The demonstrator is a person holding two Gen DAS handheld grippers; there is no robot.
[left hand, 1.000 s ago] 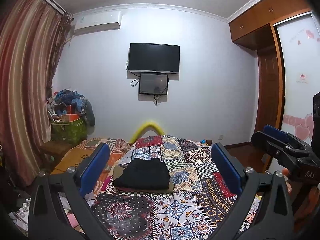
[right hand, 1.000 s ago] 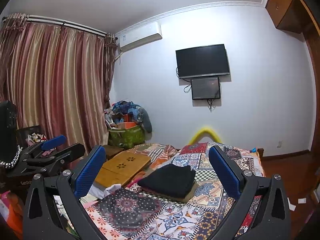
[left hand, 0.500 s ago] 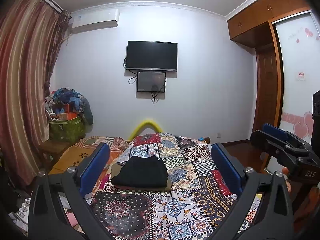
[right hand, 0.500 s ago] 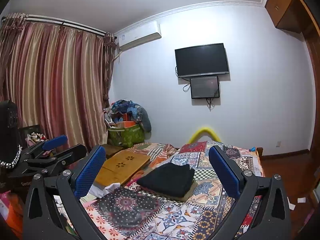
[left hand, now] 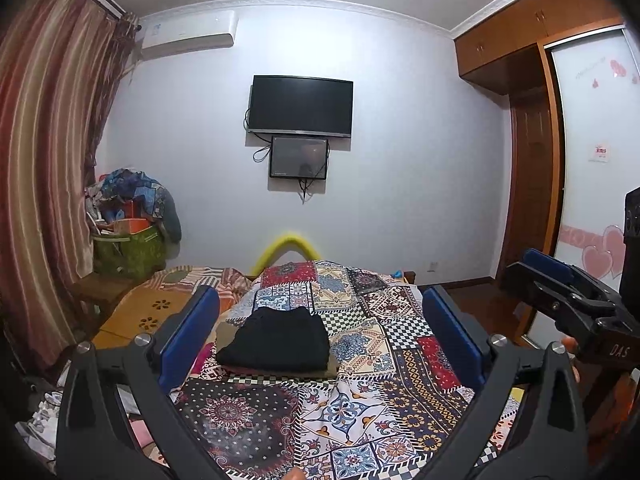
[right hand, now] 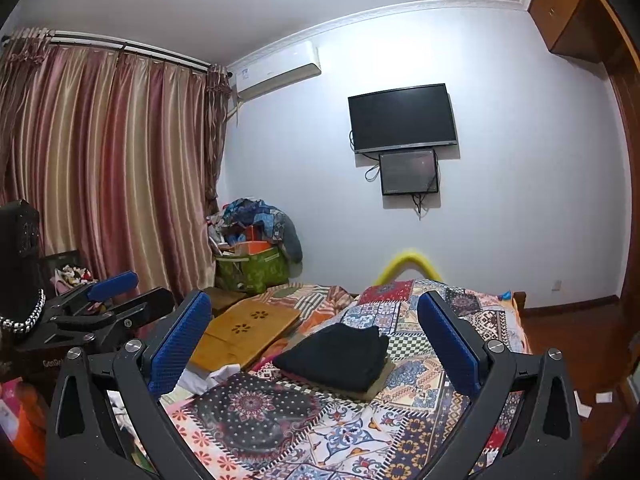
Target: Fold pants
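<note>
Folded black pants (left hand: pixel 278 340) lie on a folded olive-tan garment (left hand: pixel 332 369) on the patchwork bedspread (left hand: pixel 360 400). In the right wrist view the same black pants (right hand: pixel 336 356) rest mid-bed. My left gripper (left hand: pixel 320 332) is held above the bed, well short of the pants, open with nothing between its blue pads. My right gripper (right hand: pixel 314 338) is likewise open and empty, raised over the bed. The right gripper (left hand: pixel 560 284) shows at the right edge of the left wrist view; the left gripper (right hand: pixel 116 292) shows at the left of the right wrist view.
A wooden lap table (right hand: pixel 244 332) lies on the bed's left side. A green bag piled with clothes (right hand: pixel 252 256) stands by the striped curtain (right hand: pixel 112 168). A TV (left hand: pixel 300 106) hangs on the far wall. A wooden wardrobe (left hand: pixel 532 152) and door are at right.
Both grippers have tilted slightly, so the room shifted a little in view. The pants have not moved and both grippers stay open.
</note>
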